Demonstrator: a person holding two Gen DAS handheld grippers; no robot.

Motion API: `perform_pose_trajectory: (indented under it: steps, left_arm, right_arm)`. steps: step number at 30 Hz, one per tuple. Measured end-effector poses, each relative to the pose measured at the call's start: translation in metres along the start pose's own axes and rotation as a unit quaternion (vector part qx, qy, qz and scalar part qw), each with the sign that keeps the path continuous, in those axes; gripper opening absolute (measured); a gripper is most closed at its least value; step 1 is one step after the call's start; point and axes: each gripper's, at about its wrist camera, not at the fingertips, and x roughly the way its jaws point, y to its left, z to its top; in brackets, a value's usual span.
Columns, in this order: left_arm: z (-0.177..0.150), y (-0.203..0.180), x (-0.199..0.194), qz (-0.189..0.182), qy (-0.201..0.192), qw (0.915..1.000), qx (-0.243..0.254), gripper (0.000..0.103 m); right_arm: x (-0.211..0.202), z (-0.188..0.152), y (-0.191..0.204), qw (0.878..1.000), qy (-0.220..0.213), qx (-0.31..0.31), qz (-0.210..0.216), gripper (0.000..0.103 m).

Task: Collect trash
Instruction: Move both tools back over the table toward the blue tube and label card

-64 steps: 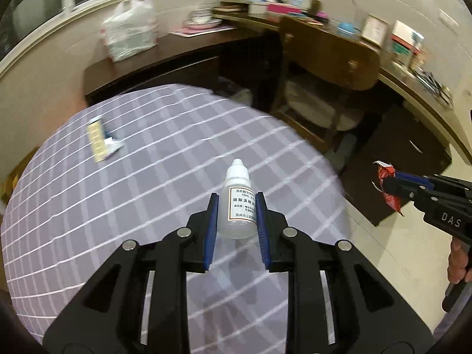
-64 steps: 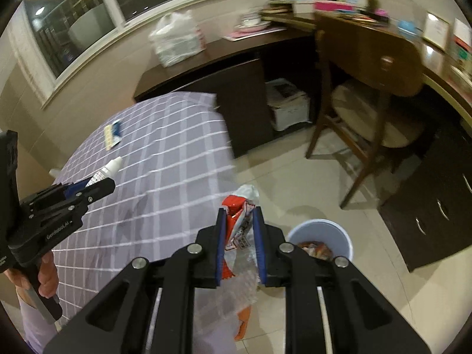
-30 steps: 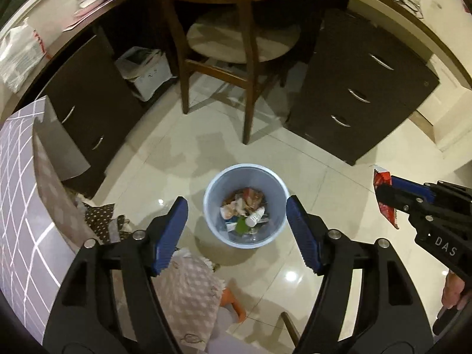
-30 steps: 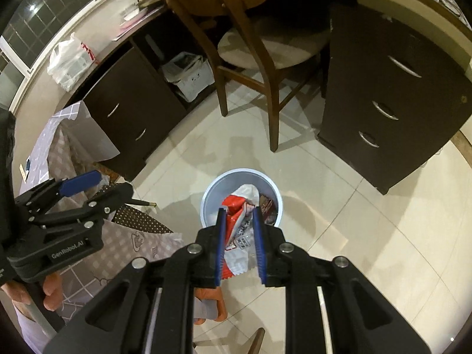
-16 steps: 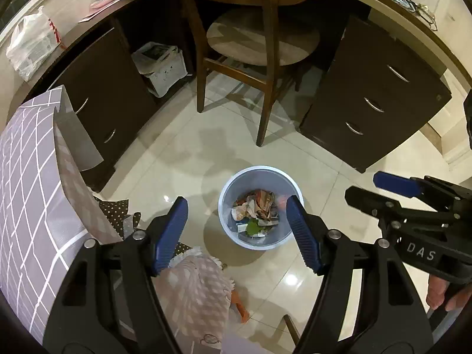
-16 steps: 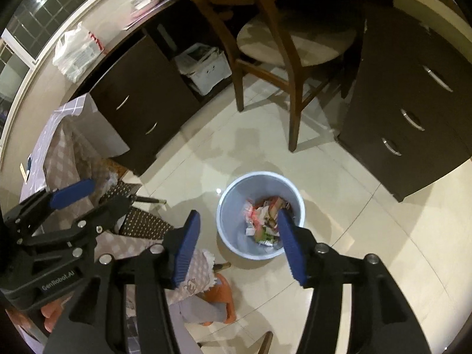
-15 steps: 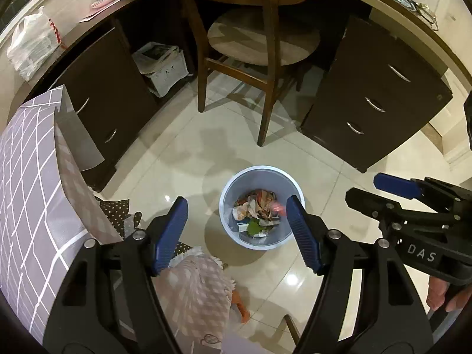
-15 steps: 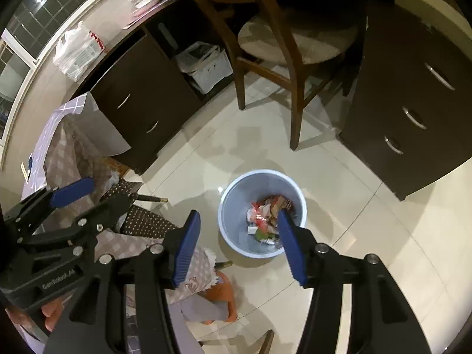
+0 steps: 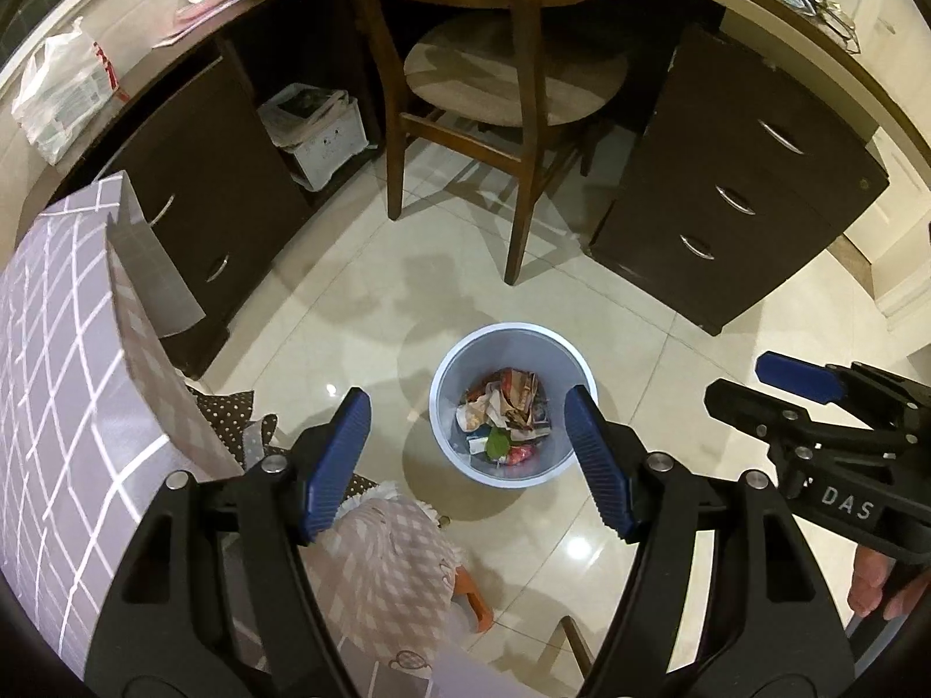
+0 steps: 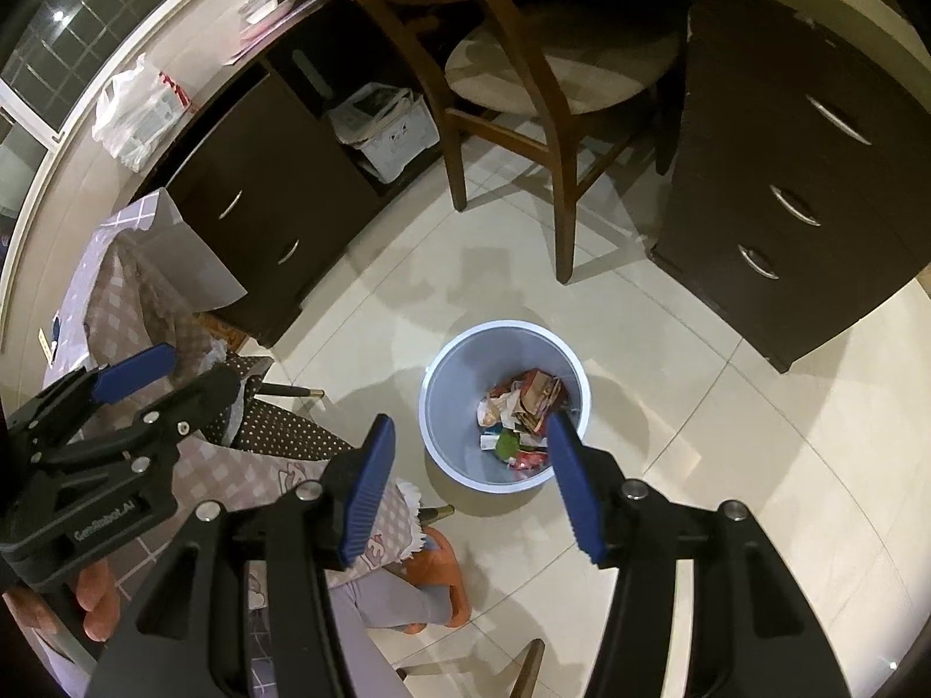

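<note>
A pale blue waste bin (image 9: 451, 369) stands on the tiled floor, with crumpled wrappers and paper (image 9: 506, 404) piled inside. My left gripper (image 9: 464, 401) hangs above it, open, nothing between its blue pads. My right gripper (image 10: 468, 421) is also over the bin (image 10: 442, 372), open and empty, and the trash (image 10: 523, 404) shows between its fingers. Each gripper appears in the other's view: the right gripper (image 9: 739, 378) at the right edge, the left gripper (image 10: 198, 369) at the left, a hand on each handle.
A wooden chair (image 9: 512, 75) stands beyond the bin between dark drawer units (image 9: 739, 186). A table with a grey checked cloth (image 9: 58, 360) fills the left. A white box of papers (image 9: 317, 128) sits under the desk. The person's leg and orange slipper (image 10: 433, 576) are near the bin.
My right gripper has opened, and the red and white wrapper it held now lies in the bin. Both grippers stay over the bin; the left was open throughout the last second.
</note>
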Motion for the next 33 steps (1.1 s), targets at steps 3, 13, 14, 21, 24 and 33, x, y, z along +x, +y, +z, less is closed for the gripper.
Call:
perform_pose_trajectory:
  steps: [3, 13, 14, 21, 24, 33]
  left_arm:
    - [-0.002, -0.001, -0.008, 0.0, -0.006, 1.0, 0.0, 0.069]
    - [-0.012, 0.004, -0.06, -0.011, -0.053, 0.9985, -0.006, 0.071]
    - [-0.015, 0.005, -0.068, -0.007, -0.061, 0.9981, -0.005, 0.071]
    - [-0.03, 0.027, -0.111, -0.001, -0.103, 0.9944, -0.023, 0.071]
    - [-0.038, 0.039, -0.13, 0.009, -0.121, 0.9921, -0.03, 0.071]
    - [-0.071, 0.094, -0.18, 0.04, -0.164, 0.9828, -0.074, 0.075]
  right_arm:
    - [-0.011, -0.003, 0.0, 1.0, -0.01, -0.002, -0.001, 0.054]
    - [-0.064, -0.014, 0.016, 0.998, -0.057, -0.018, -0.004, 0.054]
    - [-0.068, -0.015, 0.018, 0.998, -0.061, -0.019, -0.003, 0.054]
    - [-0.099, -0.023, 0.057, 0.994, -0.098, -0.056, -0.006, 0.054]
    - [-0.108, -0.025, 0.077, 0.991, -0.113, -0.076, -0.004, 0.054]
    - [-0.123, -0.037, 0.152, 0.981, -0.12, -0.146, 0.044, 0.054]
